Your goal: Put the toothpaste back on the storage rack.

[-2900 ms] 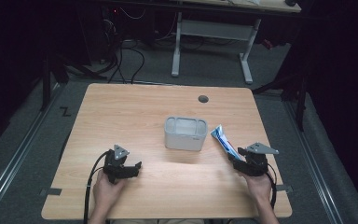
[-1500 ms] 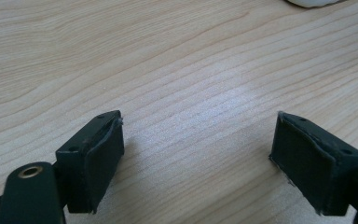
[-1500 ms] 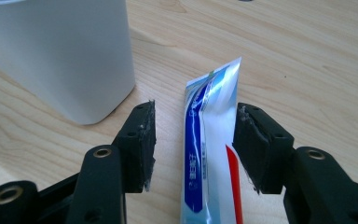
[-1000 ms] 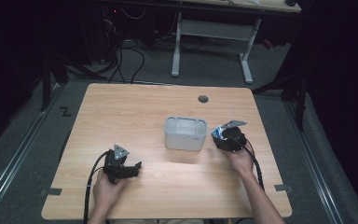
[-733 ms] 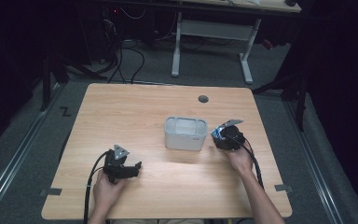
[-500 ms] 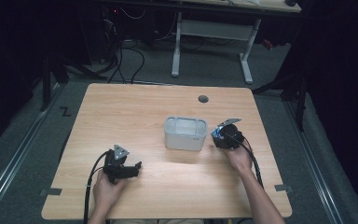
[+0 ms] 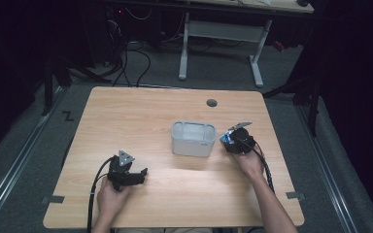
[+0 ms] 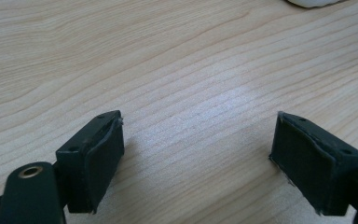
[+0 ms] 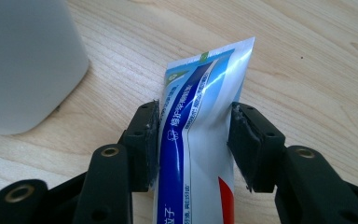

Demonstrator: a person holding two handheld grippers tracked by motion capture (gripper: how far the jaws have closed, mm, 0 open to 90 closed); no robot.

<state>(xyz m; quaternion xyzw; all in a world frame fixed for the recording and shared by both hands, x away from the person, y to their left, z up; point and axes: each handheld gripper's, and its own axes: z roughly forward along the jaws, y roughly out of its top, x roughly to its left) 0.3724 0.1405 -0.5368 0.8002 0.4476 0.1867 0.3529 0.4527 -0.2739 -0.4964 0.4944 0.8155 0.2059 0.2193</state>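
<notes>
Left gripper [image 7: 137, 174] rests low on the pale wooden table [image 7: 141, 116] at the near left, its jaws spread wide over bare wood grain, as the left gripper view makes plain. At the table's middle stands a white rectangular plastic bin [image 7: 193, 139]. Just right of it, the right gripper [image 7: 226, 140] pinches a blue-and-white toothpaste tube [image 9: 200, 126], its jaws having just been closing. The high view gives a mere sliver of the tube; the right gripper view reveals its white Chinese lettering, too small to read.
</notes>
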